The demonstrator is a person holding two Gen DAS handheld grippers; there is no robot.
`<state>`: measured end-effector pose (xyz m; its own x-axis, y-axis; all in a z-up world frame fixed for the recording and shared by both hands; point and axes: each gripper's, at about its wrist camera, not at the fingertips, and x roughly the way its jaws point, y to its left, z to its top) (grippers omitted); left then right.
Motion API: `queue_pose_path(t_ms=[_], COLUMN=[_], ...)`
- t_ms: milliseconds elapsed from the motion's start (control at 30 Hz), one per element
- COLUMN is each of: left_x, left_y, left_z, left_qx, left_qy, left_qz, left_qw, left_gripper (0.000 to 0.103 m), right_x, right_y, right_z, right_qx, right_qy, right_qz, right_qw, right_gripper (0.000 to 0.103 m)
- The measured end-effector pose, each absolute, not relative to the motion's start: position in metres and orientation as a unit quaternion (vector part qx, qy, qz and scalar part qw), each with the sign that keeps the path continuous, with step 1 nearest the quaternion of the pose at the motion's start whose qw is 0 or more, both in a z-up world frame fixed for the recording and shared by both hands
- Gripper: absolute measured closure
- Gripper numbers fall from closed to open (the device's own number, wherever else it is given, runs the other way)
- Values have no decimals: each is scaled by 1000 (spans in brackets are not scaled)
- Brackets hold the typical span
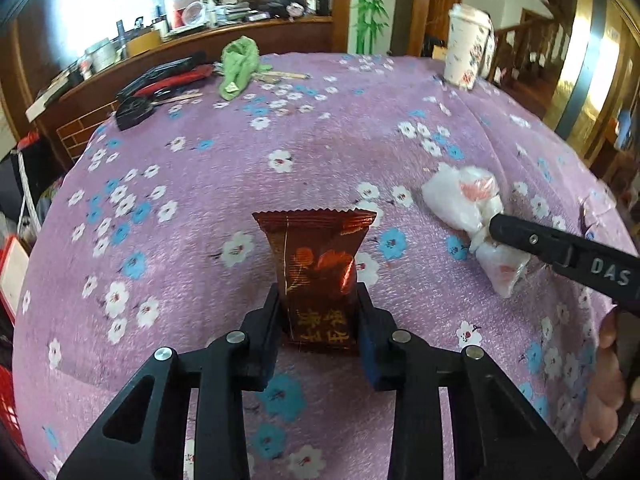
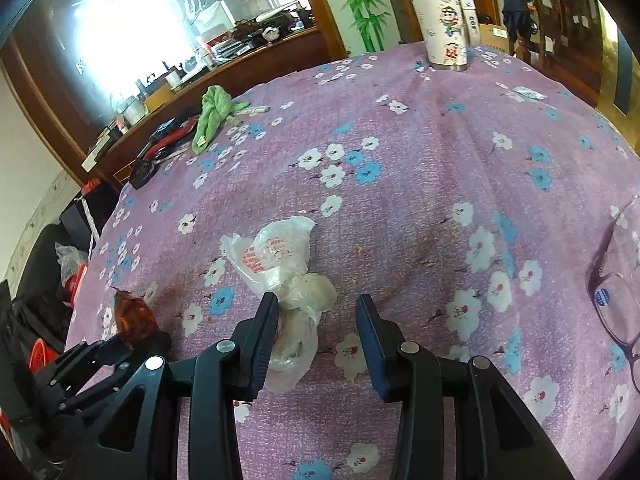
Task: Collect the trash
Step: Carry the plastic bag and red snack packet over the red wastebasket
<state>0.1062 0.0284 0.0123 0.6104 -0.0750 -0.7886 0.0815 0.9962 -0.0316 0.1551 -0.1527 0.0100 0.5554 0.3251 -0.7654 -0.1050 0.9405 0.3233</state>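
Left wrist view: left gripper (image 1: pixel 318 312) angled down at floral tablecloth (image 1: pixel 320 140), jaws clamped on red-brown snack wrapper (image 1: pixel 316 264) with gold characters; "DAS" on right gripper (image 1: pixel 494 226)

Right wrist view: jaws part-open, knotted plastic bag (image 2: pixel 280 272) against left finger (image 2: pixel 260 336) only, not gripped; cartoon tumbler (image 2: pixel 444 16) far edge

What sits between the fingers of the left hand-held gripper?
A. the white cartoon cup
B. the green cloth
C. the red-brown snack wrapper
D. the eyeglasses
C: in the left wrist view the left hand-held gripper has its fingers pressed on both sides of the red-brown snack wrapper.
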Motion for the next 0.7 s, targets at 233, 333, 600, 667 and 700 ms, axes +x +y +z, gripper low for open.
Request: queue_pose_path(t_ms=[233, 333, 600, 667, 700], left_x=[96, 95, 93, 94, 94], left_y=[44, 48, 56, 58, 59], left_z=[26, 26, 29, 29, 30], left_qx=[-10, -11, -5, -6, -7], left_qy=[404, 401, 389, 388, 387], left_qz=[-32, -32, -13, -9, -7], left_qw=[914, 915, 921, 922, 922], left_gripper=[71, 71, 71, 71, 71], right_x=[153, 150, 134, 131, 130], right_y=[-132, -124, -114, -113, -111], right_z=[8, 9, 21, 26, 27], right_qx=[70, 47, 31, 31, 28], right_qy=[454, 446, 413, 404, 400], right_qz=[134, 139, 151, 158, 159], right_qw=[878, 883, 898, 901, 902], right_gripper=[60, 72, 75, 75, 75])
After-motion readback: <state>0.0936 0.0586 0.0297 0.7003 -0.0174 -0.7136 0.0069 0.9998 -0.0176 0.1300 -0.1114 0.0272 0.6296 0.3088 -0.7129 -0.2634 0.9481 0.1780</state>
